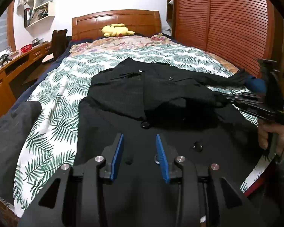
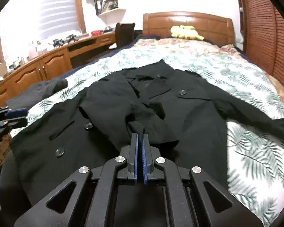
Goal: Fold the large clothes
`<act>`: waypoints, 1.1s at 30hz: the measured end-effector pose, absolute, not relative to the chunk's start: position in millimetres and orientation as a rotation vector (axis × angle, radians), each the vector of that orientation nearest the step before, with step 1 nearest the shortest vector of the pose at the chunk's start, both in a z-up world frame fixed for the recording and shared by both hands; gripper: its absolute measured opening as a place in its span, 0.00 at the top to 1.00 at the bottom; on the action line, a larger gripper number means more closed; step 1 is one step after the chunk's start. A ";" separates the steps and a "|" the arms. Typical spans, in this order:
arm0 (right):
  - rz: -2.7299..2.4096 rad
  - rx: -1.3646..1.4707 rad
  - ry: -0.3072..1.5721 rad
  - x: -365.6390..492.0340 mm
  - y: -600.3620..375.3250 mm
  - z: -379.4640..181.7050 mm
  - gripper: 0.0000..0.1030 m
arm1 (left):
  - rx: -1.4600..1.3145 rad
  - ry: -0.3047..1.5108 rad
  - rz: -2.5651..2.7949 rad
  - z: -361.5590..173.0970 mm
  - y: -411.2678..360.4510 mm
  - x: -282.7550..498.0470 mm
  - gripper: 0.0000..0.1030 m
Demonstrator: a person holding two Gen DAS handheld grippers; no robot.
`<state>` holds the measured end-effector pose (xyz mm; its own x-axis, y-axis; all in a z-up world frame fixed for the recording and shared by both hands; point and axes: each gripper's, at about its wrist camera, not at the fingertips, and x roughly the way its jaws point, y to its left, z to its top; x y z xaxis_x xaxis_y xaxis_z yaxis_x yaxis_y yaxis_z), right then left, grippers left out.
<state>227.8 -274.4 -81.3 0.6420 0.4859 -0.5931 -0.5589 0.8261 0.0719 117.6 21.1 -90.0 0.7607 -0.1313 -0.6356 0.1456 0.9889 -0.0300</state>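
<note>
Black coat (image 2: 108, 102) sprawls across bed (image 2: 246, 87); right gripper (image 2: 140, 138) pinches a fold, left gripper (image 1: 140, 141) parted, empty; yellow plush (image 1: 116, 29) by headboard.

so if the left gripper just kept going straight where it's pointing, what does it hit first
Most likely the black coat. The left gripper is open, empty, and aimed along the coat's front, toward the large button just ahead. How high it sits above the fabric is unclear, so it might skim the cloth first.
</note>
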 end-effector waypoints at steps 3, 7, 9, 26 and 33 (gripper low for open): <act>0.577 -0.106 0.623 215.9 -294.5 -73.7 0.98 | 0.027 0.685 -0.158 -87.7 10.7 121.9 0.67; 0.581 -0.090 0.628 201.8 -313.2 -69.8 0.98 | 0.039 0.677 -0.164 -85.8 -2.7 126.9 0.67; 0.588 -0.102 0.637 195.3 -315.1 -70.8 0.98 | 0.039 0.675 -0.166 -85.0 -9.1 129.2 0.67; 0.539 -0.047 0.651 179.6 -356.4 -69.5 0.47 | 0.049 0.641 -0.190 -75.4 -46.7 148.3 0.67; 0.499 0.000 0.741 225.3 -343.1 -92.6 0.46 | 0.048 0.630 -0.205 -76.5 -44.5 166.9 0.66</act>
<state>225.3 -343.1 -92.6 0.6266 0.4357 -0.6462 -0.4355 0.8833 0.1733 166.9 -44.5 -76.5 0.7884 -0.1760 -0.5895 0.2051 0.9786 -0.0178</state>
